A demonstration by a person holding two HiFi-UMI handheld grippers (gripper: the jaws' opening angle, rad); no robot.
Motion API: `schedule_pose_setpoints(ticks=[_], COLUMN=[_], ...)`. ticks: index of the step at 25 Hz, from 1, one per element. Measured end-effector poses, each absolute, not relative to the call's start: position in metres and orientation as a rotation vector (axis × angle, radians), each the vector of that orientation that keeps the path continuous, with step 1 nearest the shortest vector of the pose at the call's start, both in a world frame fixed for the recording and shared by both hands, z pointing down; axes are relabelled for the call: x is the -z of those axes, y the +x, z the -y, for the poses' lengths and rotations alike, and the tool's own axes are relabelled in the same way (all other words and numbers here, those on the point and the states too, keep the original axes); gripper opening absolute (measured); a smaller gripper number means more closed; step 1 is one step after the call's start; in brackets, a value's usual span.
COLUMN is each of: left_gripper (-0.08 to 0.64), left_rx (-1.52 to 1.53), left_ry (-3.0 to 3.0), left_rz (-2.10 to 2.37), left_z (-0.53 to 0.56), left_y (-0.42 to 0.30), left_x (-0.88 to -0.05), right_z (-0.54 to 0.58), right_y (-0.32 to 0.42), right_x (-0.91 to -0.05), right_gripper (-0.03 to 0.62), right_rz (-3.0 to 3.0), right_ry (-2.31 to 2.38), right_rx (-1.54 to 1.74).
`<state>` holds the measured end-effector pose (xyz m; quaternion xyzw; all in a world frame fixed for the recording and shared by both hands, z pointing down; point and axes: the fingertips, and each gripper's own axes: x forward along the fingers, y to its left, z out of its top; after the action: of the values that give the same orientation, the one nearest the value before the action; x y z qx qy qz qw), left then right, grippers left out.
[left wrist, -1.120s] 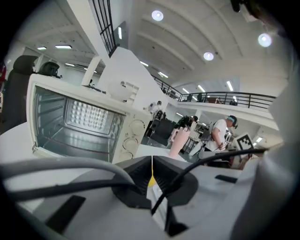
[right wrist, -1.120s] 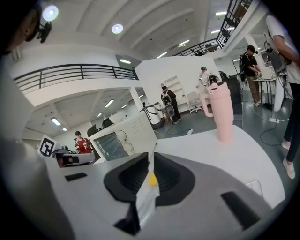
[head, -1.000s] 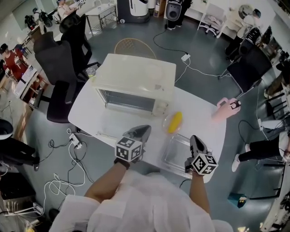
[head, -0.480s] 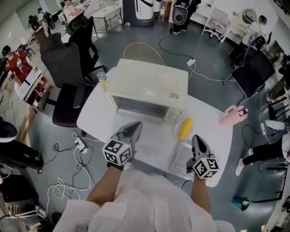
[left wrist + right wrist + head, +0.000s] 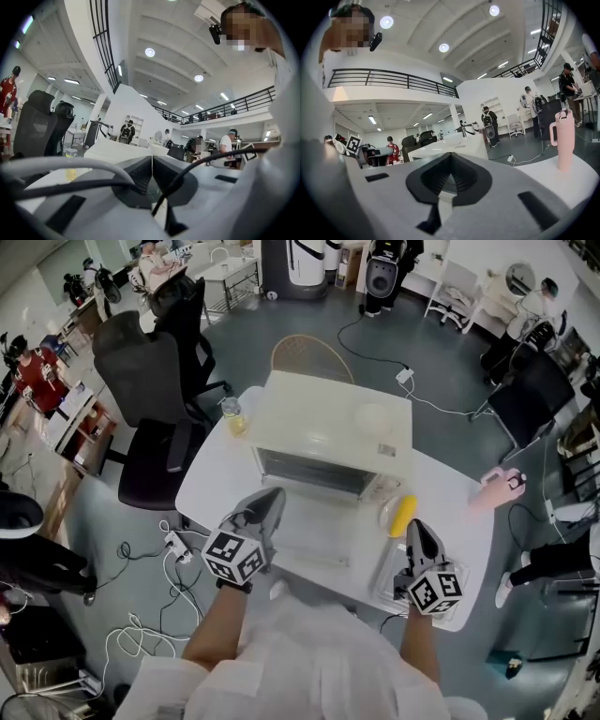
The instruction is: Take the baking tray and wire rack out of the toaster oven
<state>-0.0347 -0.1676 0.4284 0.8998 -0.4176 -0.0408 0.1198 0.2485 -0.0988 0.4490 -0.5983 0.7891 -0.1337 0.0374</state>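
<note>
On 1 white desk: 1 cream toaster oven, 1 shiny rectangular tray, 1 yellow oblong object, 1 pink handled tumbler, 1 glass of yellow liquid. Nearby: 2 black office chairs, 2 grey tools.

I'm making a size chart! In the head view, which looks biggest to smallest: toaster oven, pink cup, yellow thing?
Largest: toaster oven.
Then pink cup and yellow thing look nearly alike, so I won't rank those two.

Head cam sits high, looking steeply down on the white table and the toaster oven. Each gripper cam rides low, right behind its own jaws, facing about level across the tabletop. All three catch the oven's top. The pink tumbler shows in the head and right gripper views.
</note>
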Motion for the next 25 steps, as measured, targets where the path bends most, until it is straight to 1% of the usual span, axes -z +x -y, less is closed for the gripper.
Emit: schedule_pose_setpoints(ticks=[16, 25], left_gripper=[0.014, 0.014], left_rx=[0.132, 0.196], left_ry=[2.678, 2.679], left_rz=[1.257, 1.23], left_z=[0.182, 0.192], left_y=[-0.129, -0.149], left_x=[-0.414, -0.41], right_z=[0.121, 0.121], right_y=[0.163, 0.145], right_x=[-0.439, -0.436], right_gripper=[0.002, 0.002], right_rz=[-2.434, -2.425], right_ry=[-1.839, -1.875], right_rx=[0.288, 0.257])
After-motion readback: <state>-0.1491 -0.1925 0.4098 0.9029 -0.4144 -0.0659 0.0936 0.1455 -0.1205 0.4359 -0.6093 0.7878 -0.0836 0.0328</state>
